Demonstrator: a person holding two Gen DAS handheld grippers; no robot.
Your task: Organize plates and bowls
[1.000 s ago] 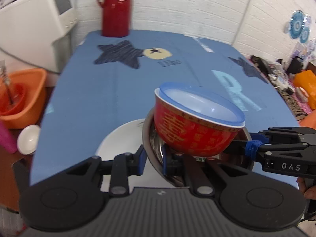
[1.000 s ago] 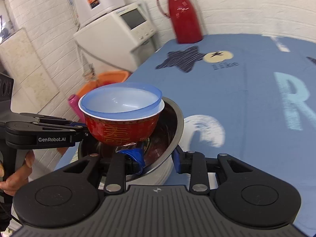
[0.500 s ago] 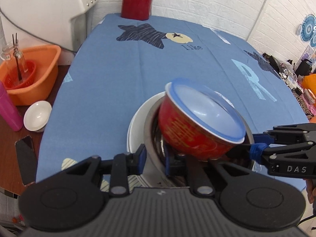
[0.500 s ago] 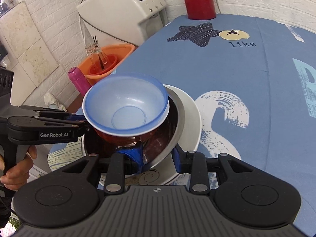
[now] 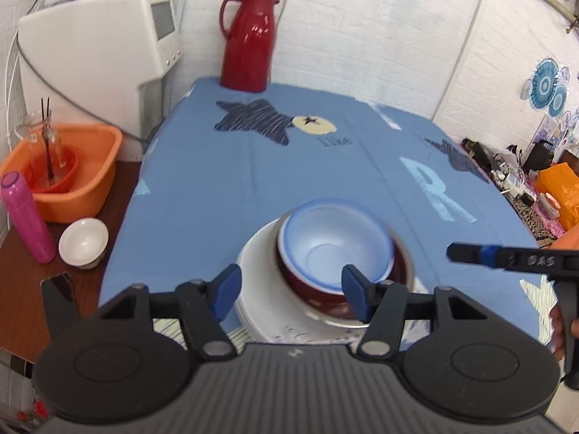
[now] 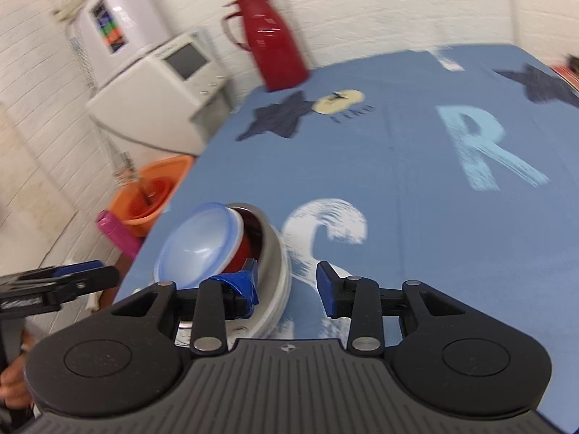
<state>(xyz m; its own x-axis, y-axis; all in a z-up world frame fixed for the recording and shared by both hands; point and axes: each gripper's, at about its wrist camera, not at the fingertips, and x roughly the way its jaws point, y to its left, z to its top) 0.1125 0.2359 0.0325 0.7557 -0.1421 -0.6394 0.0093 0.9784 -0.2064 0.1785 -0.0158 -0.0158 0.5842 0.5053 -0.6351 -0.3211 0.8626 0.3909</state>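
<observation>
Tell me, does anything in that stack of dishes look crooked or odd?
Slightly. The bowls sit off-centre toward the right of the white plate, not in its middle. Nothing looks spilled or broken, though the pictures are blurred.

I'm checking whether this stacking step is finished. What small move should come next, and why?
Probably back both tools straight away from the stack. The left tool and right tool are open and hold nothing, while the blue bowl sits nested in the red bowl, metal bowl and white plate.
</observation>
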